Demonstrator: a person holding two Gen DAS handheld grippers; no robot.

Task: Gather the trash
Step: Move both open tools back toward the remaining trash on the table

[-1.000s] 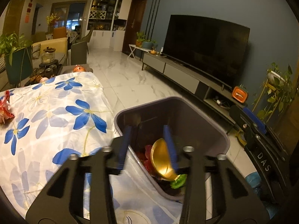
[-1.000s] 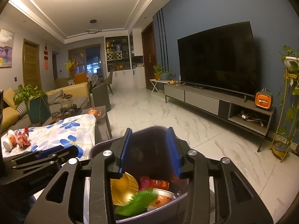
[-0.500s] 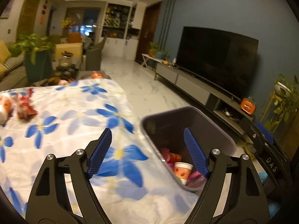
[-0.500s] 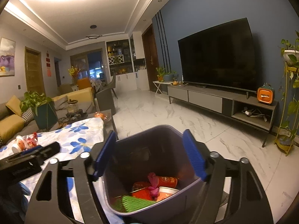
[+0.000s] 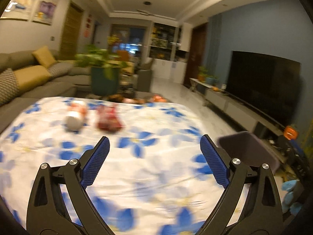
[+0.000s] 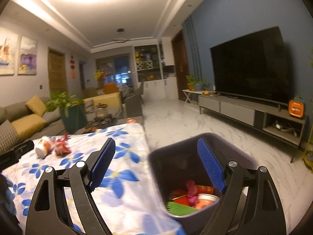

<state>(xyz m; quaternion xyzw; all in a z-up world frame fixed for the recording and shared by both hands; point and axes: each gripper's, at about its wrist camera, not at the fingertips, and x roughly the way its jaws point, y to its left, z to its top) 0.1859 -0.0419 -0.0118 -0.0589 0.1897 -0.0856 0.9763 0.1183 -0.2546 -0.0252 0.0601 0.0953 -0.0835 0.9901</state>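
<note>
A: Cup (image 5: pixel 75 117) and red wrapper (image 5: pixel 108 118) lie side by side on the floral cloth (image 5: pixel 148 168), ahead of the left gripper (image 5: pixel 154 163), jaws wide, empty.

B: Fetching step, I judge: reach, close on one. Right gripper (image 6: pixel 156 165), also wide, hovers over the bin (image 6: pixel 244 157).

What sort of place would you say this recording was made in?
Most likely a home living room: a large television on a low media cabinet, a grey sofa with yellow cushions, and a marble-look floor.
</note>
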